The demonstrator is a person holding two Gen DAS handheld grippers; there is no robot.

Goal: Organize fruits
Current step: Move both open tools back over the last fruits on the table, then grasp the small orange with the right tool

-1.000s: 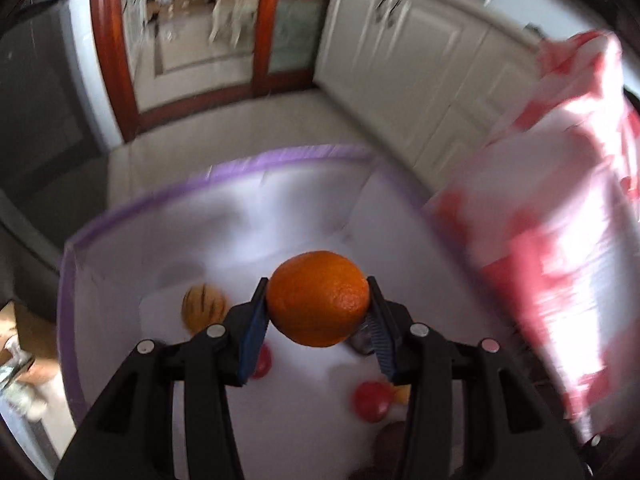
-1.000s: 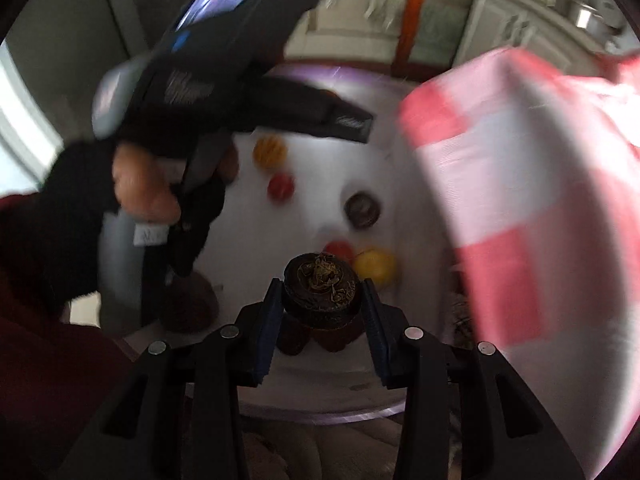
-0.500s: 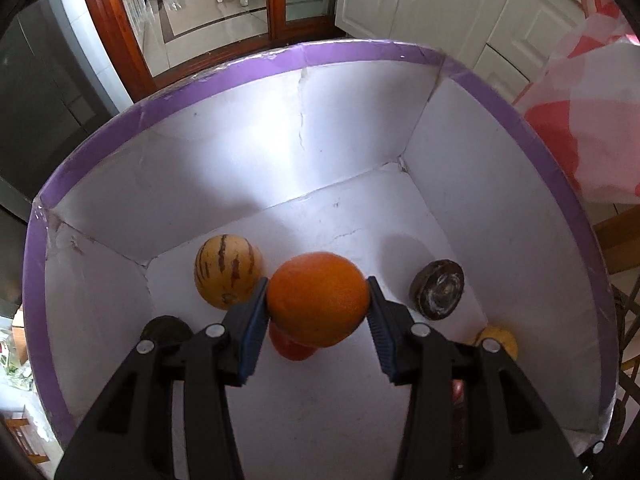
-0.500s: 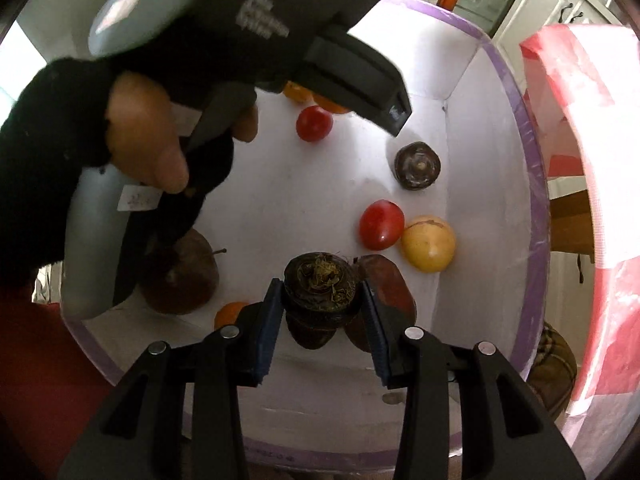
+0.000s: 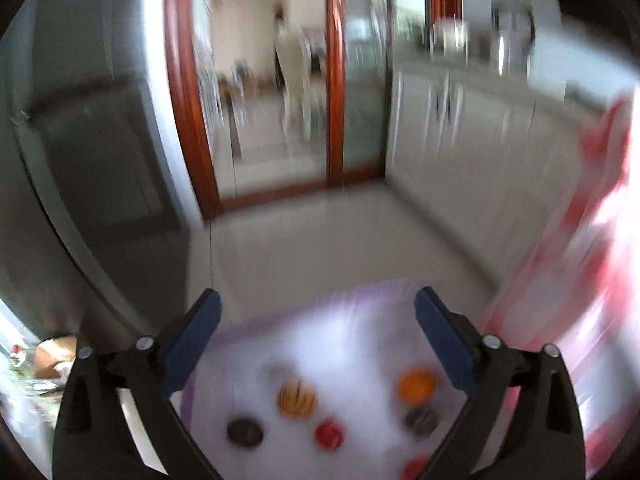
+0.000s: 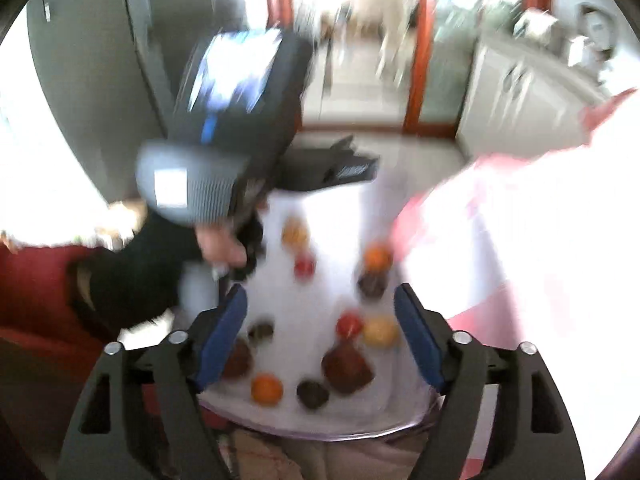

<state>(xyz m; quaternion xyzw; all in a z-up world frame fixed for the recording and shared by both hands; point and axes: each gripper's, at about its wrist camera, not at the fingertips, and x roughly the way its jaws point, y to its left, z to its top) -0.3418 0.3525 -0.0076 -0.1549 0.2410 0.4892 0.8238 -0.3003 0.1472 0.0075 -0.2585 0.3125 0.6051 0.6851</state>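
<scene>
Two grippers hang above a white box (image 6: 372,216) with a purple rim, both views smeared by motion blur. The left gripper (image 5: 316,312) has its blue-padded jaws spreading wide, with nothing between them; the box floor shows through the gap. The right gripper (image 6: 320,308) is also spreading its jaws, and they too hold nothing.

All the fruit lies loose on the box floor. In the left wrist view, an orange (image 5: 416,386) sits toward the right, with a dark round fruit (image 5: 420,420) just below it. A yellow striped fruit (image 5: 297,400) lies near the middle, a red fruit (image 5: 329,434) below that, and another dark fruit (image 5: 245,432) to the left.

In the right wrist view the same orange (image 6: 377,258) lies at the far right of the box, close beside a red-and-white checked cloth (image 6: 520,240) that fills the right side. Nearer the camera sit a red fruit and a yellow fruit (image 6: 380,332) side by side, a large brown fruit (image 6: 347,366), a small orange fruit (image 6: 266,390) and a dark one (image 6: 313,394). A gloved hand (image 6: 220,240) holds the left gripper's body over the box's left side. Behind, blurred, are a tiled floor (image 5: 320,240), white cabinets (image 5: 460,128) and a wood-framed glass door (image 5: 332,80).
</scene>
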